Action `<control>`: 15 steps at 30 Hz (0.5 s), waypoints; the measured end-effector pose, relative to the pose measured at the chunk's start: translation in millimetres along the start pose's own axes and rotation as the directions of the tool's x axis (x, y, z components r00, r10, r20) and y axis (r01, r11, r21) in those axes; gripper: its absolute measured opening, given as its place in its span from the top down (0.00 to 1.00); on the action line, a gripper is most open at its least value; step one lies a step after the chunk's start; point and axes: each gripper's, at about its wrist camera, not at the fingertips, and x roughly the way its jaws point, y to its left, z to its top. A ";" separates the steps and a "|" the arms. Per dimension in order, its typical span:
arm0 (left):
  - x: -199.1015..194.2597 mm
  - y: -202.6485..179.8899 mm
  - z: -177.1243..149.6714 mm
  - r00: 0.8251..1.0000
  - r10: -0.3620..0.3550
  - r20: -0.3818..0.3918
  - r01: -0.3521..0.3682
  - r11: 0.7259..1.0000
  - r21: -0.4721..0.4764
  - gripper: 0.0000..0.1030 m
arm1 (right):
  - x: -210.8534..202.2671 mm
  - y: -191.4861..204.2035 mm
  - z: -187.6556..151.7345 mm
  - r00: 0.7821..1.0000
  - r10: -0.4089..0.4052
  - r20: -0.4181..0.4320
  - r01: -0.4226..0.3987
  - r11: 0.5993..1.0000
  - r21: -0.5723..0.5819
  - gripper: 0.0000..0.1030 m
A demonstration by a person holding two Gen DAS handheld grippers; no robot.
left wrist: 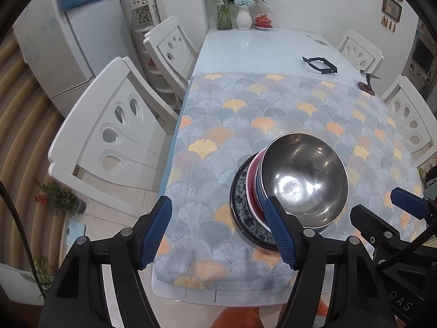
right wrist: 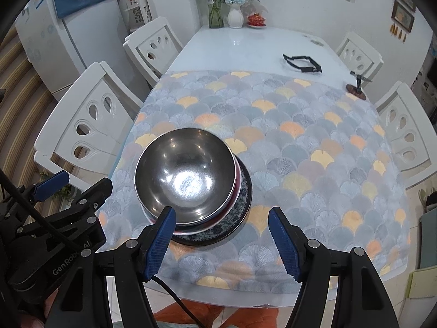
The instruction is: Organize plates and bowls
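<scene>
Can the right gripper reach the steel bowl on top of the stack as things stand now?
Probably yes. The right gripper is open just before the stack, the steel bowl sits uncovered on top, and nothing lies between them.

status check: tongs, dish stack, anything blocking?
Left tongs open, empty; right tongs open, empty. Steel bowl tops stack on patterned plate, on cloth. Nothing blocking.

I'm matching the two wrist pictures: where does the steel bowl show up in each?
Left wrist: steel bowl lower right of centre, topping the stacked dishes.
Right wrist: steel bowl lower left of centre.
Shared landmark: white vase at the table's far end.
</scene>
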 end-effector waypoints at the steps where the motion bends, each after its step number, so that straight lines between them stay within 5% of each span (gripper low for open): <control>1: 0.0 1.0 -0.2 1.000 0.001 0.001 -0.001 1.000 -0.001 0.33 | -0.4 0.0 0.4 1.000 -0.001 0.003 0.001 1.000 -0.001 0.34; 15: 0.9 0.6 1.4 1.000 0.000 -0.005 0.000 1.000 0.002 0.33 | -0.6 -1.3 0.8 1.000 -0.002 0.003 0.002 1.000 -0.002 0.34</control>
